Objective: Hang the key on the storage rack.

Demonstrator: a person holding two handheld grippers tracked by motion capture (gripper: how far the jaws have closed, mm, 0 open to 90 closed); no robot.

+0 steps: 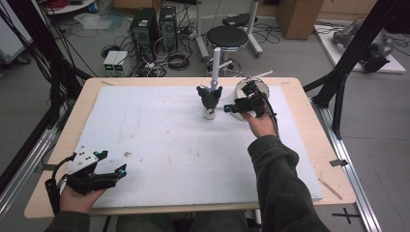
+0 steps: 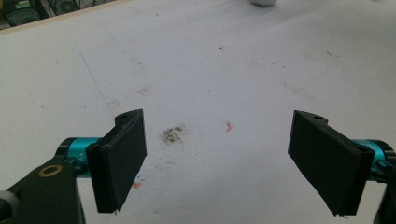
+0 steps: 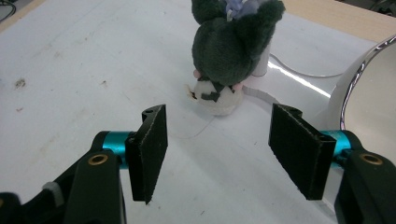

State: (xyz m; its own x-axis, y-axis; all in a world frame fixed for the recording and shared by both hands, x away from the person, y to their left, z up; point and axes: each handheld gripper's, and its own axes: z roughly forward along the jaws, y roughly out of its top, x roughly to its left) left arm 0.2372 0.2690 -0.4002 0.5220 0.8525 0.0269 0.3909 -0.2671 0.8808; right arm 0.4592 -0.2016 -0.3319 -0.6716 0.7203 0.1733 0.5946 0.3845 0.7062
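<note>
A lab: computer towers, tangled floor cables, black frame struts, stool.

Left gripper rests low with jaws wide; right gripper is stretched far forward, jaws parted, holding nothing.

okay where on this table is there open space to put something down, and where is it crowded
The white mat is bare between the left gripper at its near left corner and the plush toy at the far middle. It is crowded at the far right: plush toy, right gripper and white bowl sit close together.
</note>
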